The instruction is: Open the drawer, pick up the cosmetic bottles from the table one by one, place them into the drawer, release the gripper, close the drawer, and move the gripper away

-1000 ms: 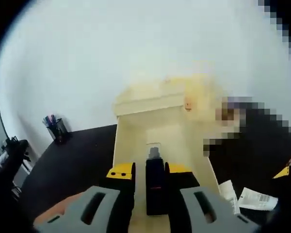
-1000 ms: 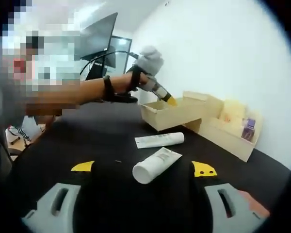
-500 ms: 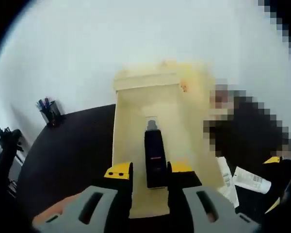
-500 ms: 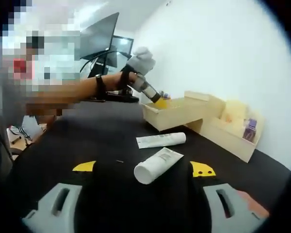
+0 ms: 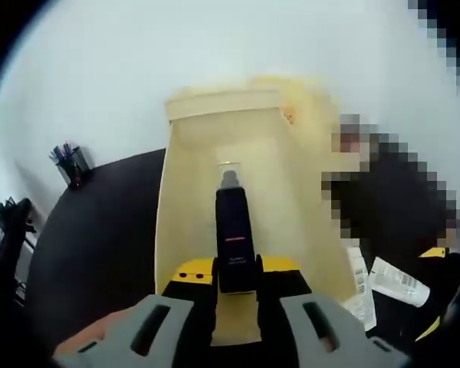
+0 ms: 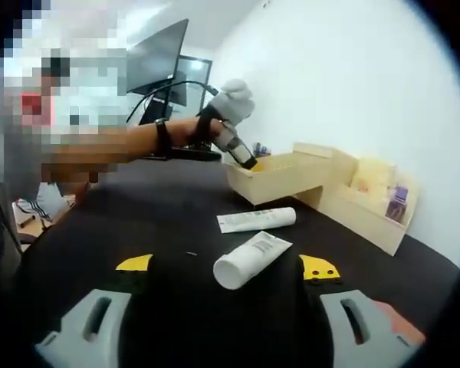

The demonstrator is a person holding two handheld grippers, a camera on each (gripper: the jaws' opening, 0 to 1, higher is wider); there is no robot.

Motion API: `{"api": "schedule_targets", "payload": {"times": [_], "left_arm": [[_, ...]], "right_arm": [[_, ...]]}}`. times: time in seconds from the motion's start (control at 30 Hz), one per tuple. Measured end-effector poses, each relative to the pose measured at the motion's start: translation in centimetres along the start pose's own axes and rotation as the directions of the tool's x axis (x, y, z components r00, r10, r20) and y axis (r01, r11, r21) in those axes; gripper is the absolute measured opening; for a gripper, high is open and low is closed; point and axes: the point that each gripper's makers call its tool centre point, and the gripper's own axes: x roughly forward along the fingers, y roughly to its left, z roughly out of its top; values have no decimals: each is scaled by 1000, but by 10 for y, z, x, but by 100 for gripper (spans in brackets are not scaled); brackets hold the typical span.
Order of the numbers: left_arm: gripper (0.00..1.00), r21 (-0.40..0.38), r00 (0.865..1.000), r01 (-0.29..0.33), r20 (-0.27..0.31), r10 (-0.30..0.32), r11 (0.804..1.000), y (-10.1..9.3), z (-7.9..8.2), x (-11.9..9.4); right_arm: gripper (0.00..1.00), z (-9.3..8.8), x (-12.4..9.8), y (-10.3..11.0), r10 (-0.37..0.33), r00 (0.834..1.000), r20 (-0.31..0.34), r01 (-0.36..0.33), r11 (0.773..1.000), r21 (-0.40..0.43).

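Pale wood drawer (image 5: 185, 230) lies open under your left gripper (image 5: 236, 270), which pinches a dark bottle (image 5: 233, 239) over it. Your right gripper (image 6: 226, 270), jaws spread, views two white tubes (image 6: 252, 257) lying on the black table (image 6: 169, 207). Since a second ago the bottle sits further inside the drawer.

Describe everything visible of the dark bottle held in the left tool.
The dark bottle is slim and nearly black, with a thin reddish band across its body and a grey, clear-tipped cap pointing away from the camera. The left tool clamps its lower end between yellow-tipped jaws. It hangs over the open pale wooden drawer; contact with the drawer floor cannot be judged.
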Motion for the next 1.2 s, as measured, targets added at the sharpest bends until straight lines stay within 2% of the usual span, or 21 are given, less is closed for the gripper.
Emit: {"api": "schedule_targets", "payload": {"times": [0.13, 0.43, 0.63, 0.7, 0.73, 0.77, 0.8, 0.83, 0.87, 0.9, 0.97, 1.0, 1.03, 1.13, 1.2], "left_arm": [[15, -33, 1000, -2, 2, 2, 999, -1, -1, 0], [15, -56, 1000, 6, -3, -6, 998, -3, -1, 0], [16, -89, 999, 41, 3, -41, 995, -6, -2, -2], [22, -27, 991, 104, 88, -101, 994, -15, 9, -5], [31, -32, 984, 129, 131, -124, 991, -19, 15, -8], [36, 10, 974, 159, 163, -159, 987, -23, 20, -11], [38, 10, 967, 169, 192, -168, 986, -24, 24, -16], [37, 10, 968, 155, 196, -154, 988, -20, 25, -23], [37, 48, 957, 158, 240, -165, 986, -19, 31, -28], [37, 37, 958, 160, 237, -164, 986, -17, 29, -33], [38, 83, 944, 189, 259, -204, 979, -18, 32, -41], [38, 76, 945, 209, 243, -222, 975, -18, 29, -46], [38, 110, 938, 222, 247, -243, 969, -20, 29, -50], [40, 170, 936, 188, 268, -229, 967, -19, 23, -62], [41, 208, 933, 156, 289, -213, 966, -9, 23, -66]], "right_arm": [[68, -1, 1, 1, 3, 1000, -4, -3, 1000, -4], [68, -2, 1, 2, 5, 1000, -6, -5, 1000, -6], [68, -2, 2, 4, 5, 1000, -5, -5, 1000, -11], [68, -2, 2, 4, 6, 1000, -3, -6, 1000, -7], [68, -2, 2, 4, 5, 1000, -3, -5, 1000, -7], [68, -2, 2, 3, 0, 1000, -3, 0, 1000, -8], [68, -1, 2, 2, -5, 1000, 4, 5, 1000, -5], [68, 0, 2, 1, -11, 1000, 8, 11, 1000, 1], [68, 0, 1, 0, -17, 1000, 10, 16, 1000, 6], [68, 0, 1, -3, -22, 1000, 9, 21, 1000, 15], [68, -2, 1, -5, -22, 1000, 0, 22, 998, 52], [68, -4, 1, -8, -22, 1000, -7, 22, 998, 61], [68, -4, 1, -11, -26, 1000, -8, 27, 997, 68], [68, -2, -1, -14, -44, 999, -4, 44, 996, 78], [68, -1, -2, -16, -58, 998, -8, 58, 996, 62]]}}
